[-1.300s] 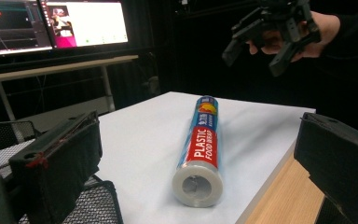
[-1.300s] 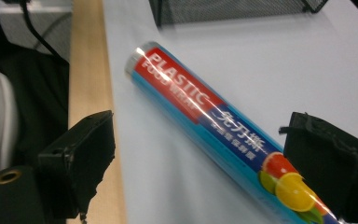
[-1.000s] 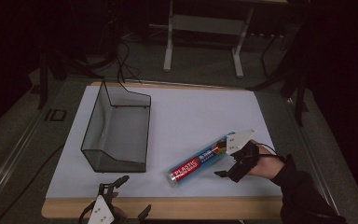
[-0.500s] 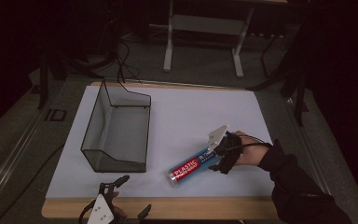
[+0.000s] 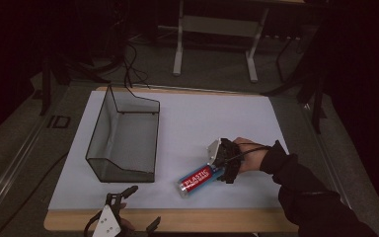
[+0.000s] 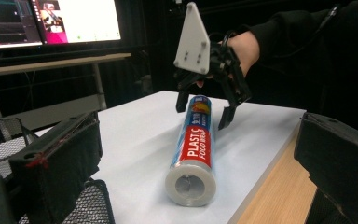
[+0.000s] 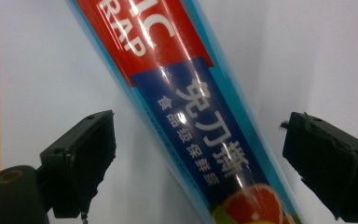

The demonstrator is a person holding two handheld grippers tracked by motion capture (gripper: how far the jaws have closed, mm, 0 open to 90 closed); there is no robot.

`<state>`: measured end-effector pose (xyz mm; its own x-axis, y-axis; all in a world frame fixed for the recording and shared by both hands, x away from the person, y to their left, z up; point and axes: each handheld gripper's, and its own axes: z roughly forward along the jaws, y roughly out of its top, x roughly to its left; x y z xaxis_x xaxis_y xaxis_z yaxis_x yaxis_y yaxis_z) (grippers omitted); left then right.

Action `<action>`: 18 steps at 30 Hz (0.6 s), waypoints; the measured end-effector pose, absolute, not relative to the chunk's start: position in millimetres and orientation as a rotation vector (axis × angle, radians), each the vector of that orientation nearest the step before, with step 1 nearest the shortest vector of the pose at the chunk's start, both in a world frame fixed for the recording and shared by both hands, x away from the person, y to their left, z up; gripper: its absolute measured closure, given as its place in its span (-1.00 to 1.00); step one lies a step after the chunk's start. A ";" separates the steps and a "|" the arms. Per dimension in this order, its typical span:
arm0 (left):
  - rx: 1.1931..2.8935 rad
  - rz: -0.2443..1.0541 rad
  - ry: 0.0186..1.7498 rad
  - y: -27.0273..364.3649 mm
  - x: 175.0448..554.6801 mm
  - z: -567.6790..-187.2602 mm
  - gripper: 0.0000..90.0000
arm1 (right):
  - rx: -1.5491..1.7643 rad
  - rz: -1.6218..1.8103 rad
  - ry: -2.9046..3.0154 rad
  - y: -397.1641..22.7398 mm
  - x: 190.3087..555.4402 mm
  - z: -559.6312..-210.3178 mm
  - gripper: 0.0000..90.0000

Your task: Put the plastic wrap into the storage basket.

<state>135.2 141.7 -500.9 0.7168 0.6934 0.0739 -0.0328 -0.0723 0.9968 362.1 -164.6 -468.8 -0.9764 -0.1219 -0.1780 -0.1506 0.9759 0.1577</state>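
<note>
Red-and-blue plastic wrap roll [image 5: 201, 179] lies near the wire basket [image 5: 123, 136]; right gripper [image 5: 222, 167] straddles it, jaws apart; left gripper [image 5: 128, 210] gapes.

Setting: a dim lab or recording studio. Indicators: lit monitors [image 6: 51, 21] on a rear bench, cables [image 5: 128, 59] across grey flooring, metal stand legs [image 5: 214, 44], white-covered desk [image 5: 187, 113].

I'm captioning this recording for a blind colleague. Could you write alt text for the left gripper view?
A roll of plastic food wrap lies on a white table, its open end toward the camera, while the right gripper, open, straddles its far end. The left gripper's own black fingers frame the foreground, beside a wire mesh basket.
</note>
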 end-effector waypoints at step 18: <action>1.548 0.652 0.562 141.1 135.9 -501.6 -0.97 | -0.404 0.061 2.925 -145.7 369.1 -504.1 -0.61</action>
